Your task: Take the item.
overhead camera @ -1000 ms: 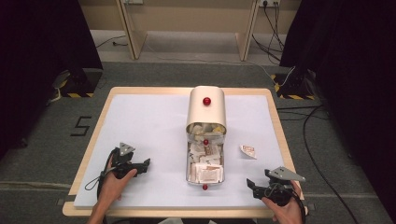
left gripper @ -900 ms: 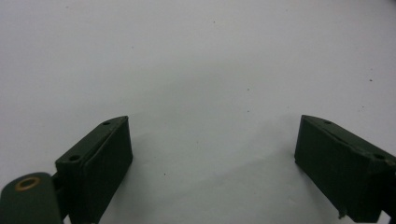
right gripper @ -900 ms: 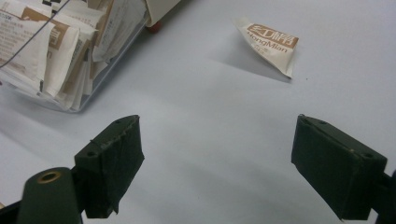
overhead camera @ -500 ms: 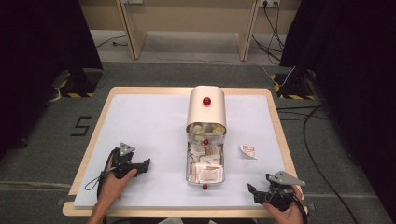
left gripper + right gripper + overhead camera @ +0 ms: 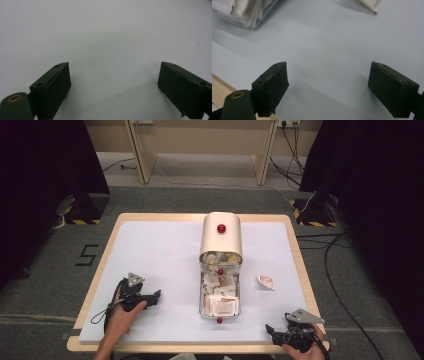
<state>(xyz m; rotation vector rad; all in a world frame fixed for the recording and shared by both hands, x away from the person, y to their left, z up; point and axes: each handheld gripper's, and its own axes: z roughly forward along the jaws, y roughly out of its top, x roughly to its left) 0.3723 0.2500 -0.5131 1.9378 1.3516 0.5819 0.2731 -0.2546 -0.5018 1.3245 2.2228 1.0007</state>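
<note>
The small white-and-red sachet (image 5: 265,282) lies flat on the white surface (image 5: 160,250), just right of the open sachet-filled tin (image 5: 219,292). Your right gripper (image 5: 272,330) rests near the front edge, fingers spread and empty; your left gripper (image 5: 155,296), likewise wide apart, rests front-left.

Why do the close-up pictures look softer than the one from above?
In the high view the box and the loose packet look fairly crisp under even light. In the right gripper view the packets at the top edge blur, and the jaws cast soft shadows. In the left gripper view the mat looks evenly lit, without glare.
</note>
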